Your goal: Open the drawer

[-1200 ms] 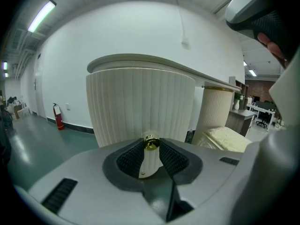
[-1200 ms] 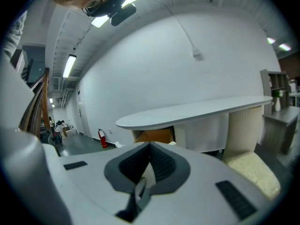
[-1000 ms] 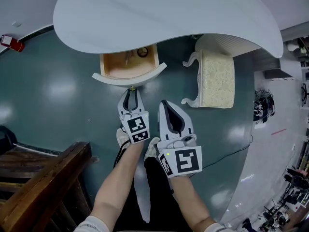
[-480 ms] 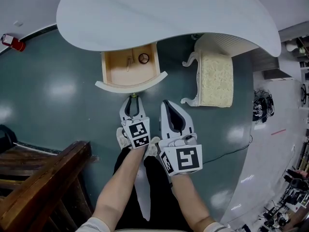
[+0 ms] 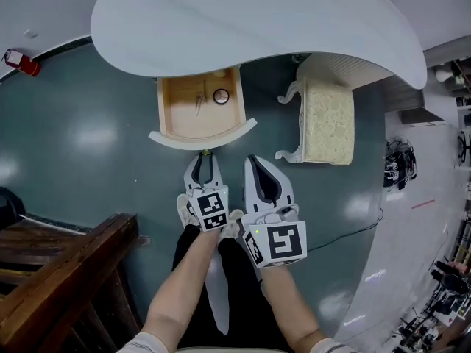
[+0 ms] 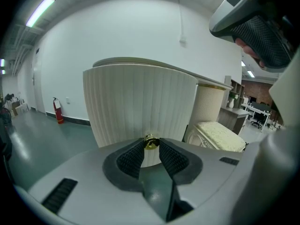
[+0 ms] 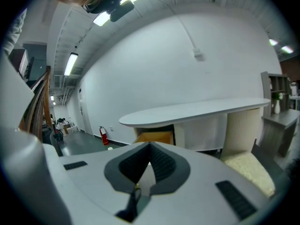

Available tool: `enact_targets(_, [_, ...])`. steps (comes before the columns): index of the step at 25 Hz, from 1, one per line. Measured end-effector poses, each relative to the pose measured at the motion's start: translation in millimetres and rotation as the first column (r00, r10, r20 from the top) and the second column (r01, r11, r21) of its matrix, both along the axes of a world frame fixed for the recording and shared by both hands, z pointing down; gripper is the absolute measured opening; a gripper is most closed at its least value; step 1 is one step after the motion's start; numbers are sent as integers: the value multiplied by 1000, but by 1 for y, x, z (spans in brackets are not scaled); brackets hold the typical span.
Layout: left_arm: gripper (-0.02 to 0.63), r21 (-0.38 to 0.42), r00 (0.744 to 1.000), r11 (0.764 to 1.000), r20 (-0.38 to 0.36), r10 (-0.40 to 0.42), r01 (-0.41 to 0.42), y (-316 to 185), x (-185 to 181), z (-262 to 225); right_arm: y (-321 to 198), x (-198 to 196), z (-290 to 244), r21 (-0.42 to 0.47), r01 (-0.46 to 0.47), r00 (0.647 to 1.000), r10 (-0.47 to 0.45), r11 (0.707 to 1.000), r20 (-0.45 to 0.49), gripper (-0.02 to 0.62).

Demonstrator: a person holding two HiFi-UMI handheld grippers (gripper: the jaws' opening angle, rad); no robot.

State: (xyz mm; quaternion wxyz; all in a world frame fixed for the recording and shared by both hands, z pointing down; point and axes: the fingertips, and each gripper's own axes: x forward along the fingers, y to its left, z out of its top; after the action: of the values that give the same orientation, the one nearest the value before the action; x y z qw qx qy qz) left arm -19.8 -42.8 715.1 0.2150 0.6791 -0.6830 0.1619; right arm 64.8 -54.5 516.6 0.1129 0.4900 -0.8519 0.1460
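Note:
The drawer (image 5: 171, 118) stands pulled out from under the white oval table (image 5: 257, 20), its wooden inside showing. Its curved, ribbed white front (image 6: 140, 107) carries a small brass knob (image 6: 150, 142). My left gripper (image 5: 204, 157) is shut on that knob, a ribbed pad pressing each side of it. In the left gripper view the left gripper (image 6: 150, 146) sits right at the drawer front. My right gripper (image 5: 252, 162) hangs beside it, just right of the drawer, shut on nothing. The right gripper (image 7: 150, 147) shows its tips meeting.
Inside the drawer lie a dark ring (image 5: 221, 96) and a small metal piece (image 5: 198, 105). A white stool with a cream cushion (image 5: 327, 120) stands to the drawer's right. A dark wooden stair rail (image 5: 66, 271) is at lower left, a red fire extinguisher (image 5: 18, 61) at far left.
The drawer has slid further out from under the table towards me. My left gripper came back with the knob. The right gripper stayed put.

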Motion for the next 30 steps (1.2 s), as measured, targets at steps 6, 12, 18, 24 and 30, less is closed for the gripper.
enact_targets(6, [103,-12,1000,1000,4,13,-13,0,1,0,2,2,1,-10,2,1000,-2,1000,0,12])
enact_targets(12, [103,-32,1000,999,-3,30,-30,1,0,-1,2,4,-6,-9,8,1000,-8,1000,-11,12])
enact_targets(18, [104,-49,999,998,-29,35,-36,3,0,-5,0,3,-11,-12,11,1000,-12,1000,-10,12])
enact_targets(24, [101,-44,998,999,-60,29,-32,21,-4,-15,3,2,-15,-17,21,1000,-22,1000,-15,12])
enact_targets(30, [67,-15,997,999,-62,35,-36,35,-5,-57,12,3,-26,-33,28,999,-29,999,-28,12])
